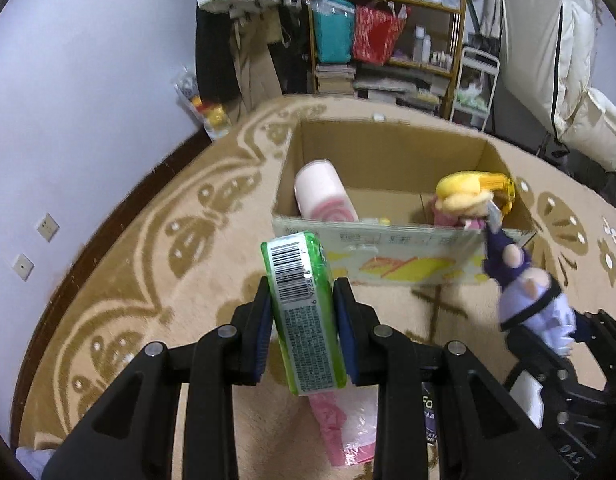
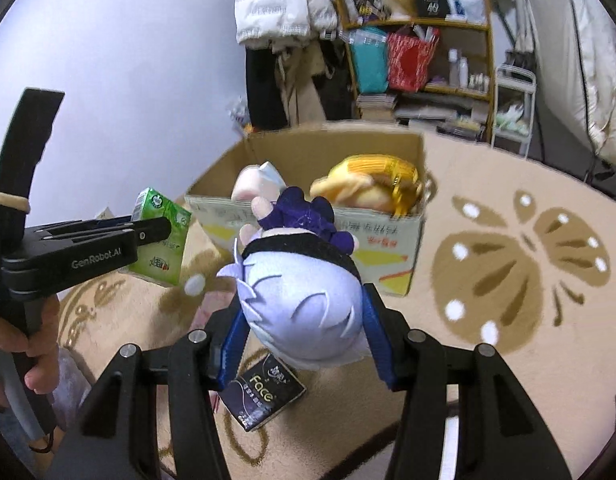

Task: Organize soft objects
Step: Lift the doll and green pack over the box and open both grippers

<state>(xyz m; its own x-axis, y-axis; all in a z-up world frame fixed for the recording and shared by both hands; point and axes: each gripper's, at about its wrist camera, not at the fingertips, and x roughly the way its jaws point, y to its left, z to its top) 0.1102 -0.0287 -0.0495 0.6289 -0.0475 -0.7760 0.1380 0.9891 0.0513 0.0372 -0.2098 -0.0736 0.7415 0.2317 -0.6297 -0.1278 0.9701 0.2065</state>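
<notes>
The left gripper (image 1: 302, 334) is pinching a green tissue pack (image 1: 302, 316) between its pads, holding it above the rug (image 1: 128, 280) just short of the cardboard box (image 1: 388, 152). The right gripper (image 2: 304, 344) is squeezing a lavender plush doll (image 2: 304, 308) by its head, also near the box's front wall. Inside the box are lying a pink roll (image 1: 324, 192) and a yellow plush (image 1: 468, 192). Each load probably needs lifting clear of the front wall, then releasing over bare floor between those two, one hand at a time so the grippers are not colliding.
</notes>
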